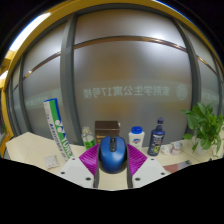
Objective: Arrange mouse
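Starting at the left, I see a tall green-and-white box (58, 128) standing upright on the pale counter (30, 150), with what may be a smaller green packet at its foot that I cannot make out clearly. Behind everything runs a frosted glass wall (120, 75) with upright metal posts and a line of printed characters across it.

Moving toward the middle, a dark brown box (106, 130) sits at the back of the counter. In front of it, closest to me, is the blue mouse (113, 152), lying on a purple mat (97, 161). The mouse sits between the two fingers of my hand-held gripper (112, 178), whose tips are mostly lost in the dark lower part of the view, so I cannot tell whether they press on the mouse or stand off from it.

Just right of the mouse and further back stands a small white bottle (137, 135) with a blue label, and beside it a dark blue bottle (156, 137) with a white cap. Some small white items lie near them that I cannot identify. At the far right a leafy green plant (205, 125) rises from the counter's edge.
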Available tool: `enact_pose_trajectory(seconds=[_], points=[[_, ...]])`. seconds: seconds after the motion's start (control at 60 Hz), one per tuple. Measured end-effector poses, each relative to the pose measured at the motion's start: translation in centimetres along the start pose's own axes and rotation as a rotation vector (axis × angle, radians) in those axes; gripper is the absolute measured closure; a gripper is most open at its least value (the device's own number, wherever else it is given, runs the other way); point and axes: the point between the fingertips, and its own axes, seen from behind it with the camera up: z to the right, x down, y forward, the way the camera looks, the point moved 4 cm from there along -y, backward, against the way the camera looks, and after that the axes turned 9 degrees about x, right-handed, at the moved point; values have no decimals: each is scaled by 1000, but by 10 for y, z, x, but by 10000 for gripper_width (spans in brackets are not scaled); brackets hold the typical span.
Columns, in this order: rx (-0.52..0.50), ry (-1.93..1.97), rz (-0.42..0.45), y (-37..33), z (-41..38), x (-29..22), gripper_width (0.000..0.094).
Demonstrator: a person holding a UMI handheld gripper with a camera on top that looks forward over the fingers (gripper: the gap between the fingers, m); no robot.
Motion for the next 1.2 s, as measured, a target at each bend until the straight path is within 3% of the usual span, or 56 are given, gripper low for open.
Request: enact_pose_trajectory(seconds=[0.117,0.267,0.333,0.467,0.583,0.633,0.733,0.767,1.033,1.2], points=[[100,-6,-58,32,142,24,560],[185,-49,-266,77,269,133,559],[191,-36,-340,88,294,174,560],[195,-37,-404,100,323,216,547],[164,0,-456,101,323,233,444],[167,-3,-448,99,324,230,381],[175,-31,-438,86,325,218,64],[181,-35,-426,79,326,211,105],[221,-75,-317,-29,315,142,79],[235,-103,-289,-105,306,128,83]])
